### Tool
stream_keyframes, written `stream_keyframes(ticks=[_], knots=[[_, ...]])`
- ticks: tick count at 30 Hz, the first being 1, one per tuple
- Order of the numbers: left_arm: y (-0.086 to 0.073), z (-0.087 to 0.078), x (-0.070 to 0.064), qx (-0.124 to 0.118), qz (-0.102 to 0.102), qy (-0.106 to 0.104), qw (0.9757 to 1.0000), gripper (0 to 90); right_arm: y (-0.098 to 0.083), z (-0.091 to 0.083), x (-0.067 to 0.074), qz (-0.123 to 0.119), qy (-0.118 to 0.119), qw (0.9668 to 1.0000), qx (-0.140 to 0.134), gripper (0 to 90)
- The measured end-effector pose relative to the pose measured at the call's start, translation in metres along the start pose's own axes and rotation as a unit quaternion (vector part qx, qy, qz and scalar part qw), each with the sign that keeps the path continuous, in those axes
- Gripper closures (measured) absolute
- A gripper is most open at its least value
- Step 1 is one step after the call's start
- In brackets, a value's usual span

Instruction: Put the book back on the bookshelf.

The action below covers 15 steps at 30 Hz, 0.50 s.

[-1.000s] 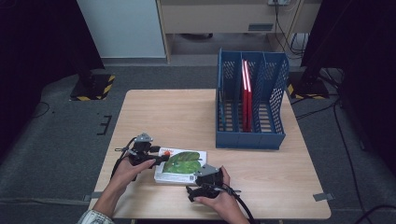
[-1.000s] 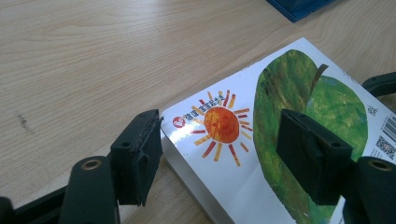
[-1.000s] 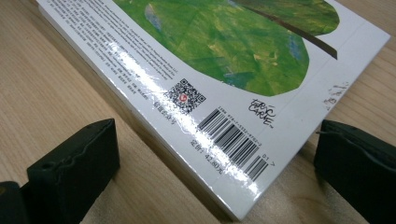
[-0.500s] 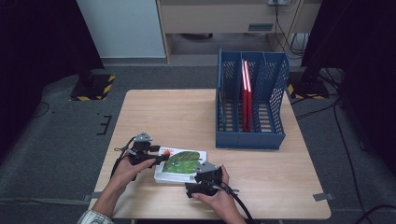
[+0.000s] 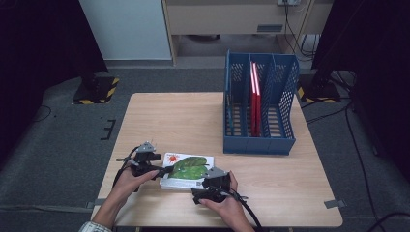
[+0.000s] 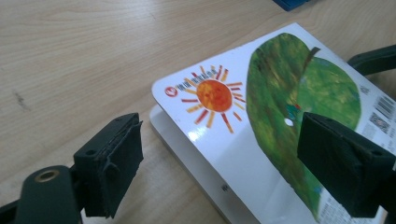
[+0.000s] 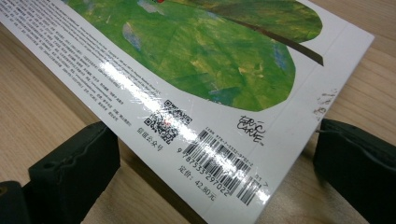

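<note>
A white book with a green leaf and an orange sun on its cover lies near the table's front edge. My left gripper is at its left end. In the left gripper view the jaws stand wide, having just been opening. The book's sun corner lies between them, with one pad over the leaf and the other clear of the book. My right gripper is at the near right corner. Its jaws stand wide on either side of the barcode corner of the book.
A blue slotted file rack stands at the back right of the wooden table, with thin red books upright in its middle slot. Bare tabletop lies behind and to the left of the book. Cables trail from both grippers toward the front edge.
Both hands and the book are in nearly the same place as a second ago. No other shift is visible from the high view.
</note>
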<state>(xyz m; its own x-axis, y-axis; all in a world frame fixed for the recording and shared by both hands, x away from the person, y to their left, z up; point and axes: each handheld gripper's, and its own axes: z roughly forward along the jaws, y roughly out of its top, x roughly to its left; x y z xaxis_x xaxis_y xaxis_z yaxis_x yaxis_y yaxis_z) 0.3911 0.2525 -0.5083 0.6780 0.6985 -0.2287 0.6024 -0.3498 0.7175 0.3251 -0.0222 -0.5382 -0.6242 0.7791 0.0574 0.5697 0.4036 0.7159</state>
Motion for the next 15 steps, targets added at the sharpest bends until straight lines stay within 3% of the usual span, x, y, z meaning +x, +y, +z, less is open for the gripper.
stream_keyframes(ticks=[6,13,15], knots=[[-0.009,-0.001,-0.004,0.006,-0.001,-0.020,0.9998,11.4,0.000,0.000,0.000,-0.002,0.001,1.0000,-0.001,0.9],[-0.011,0.006,-0.013,0.020,0.023,-0.051,0.9982,14.5,0.000,0.000,-0.001,-0.001,0.002,1.0000,-0.001,1.0],[-0.011,0.006,-0.013,0.020,0.022,-0.054,0.9981,14.8,0.000,0.000,-0.001,-0.002,0.004,1.0000,-0.001,1.0]])
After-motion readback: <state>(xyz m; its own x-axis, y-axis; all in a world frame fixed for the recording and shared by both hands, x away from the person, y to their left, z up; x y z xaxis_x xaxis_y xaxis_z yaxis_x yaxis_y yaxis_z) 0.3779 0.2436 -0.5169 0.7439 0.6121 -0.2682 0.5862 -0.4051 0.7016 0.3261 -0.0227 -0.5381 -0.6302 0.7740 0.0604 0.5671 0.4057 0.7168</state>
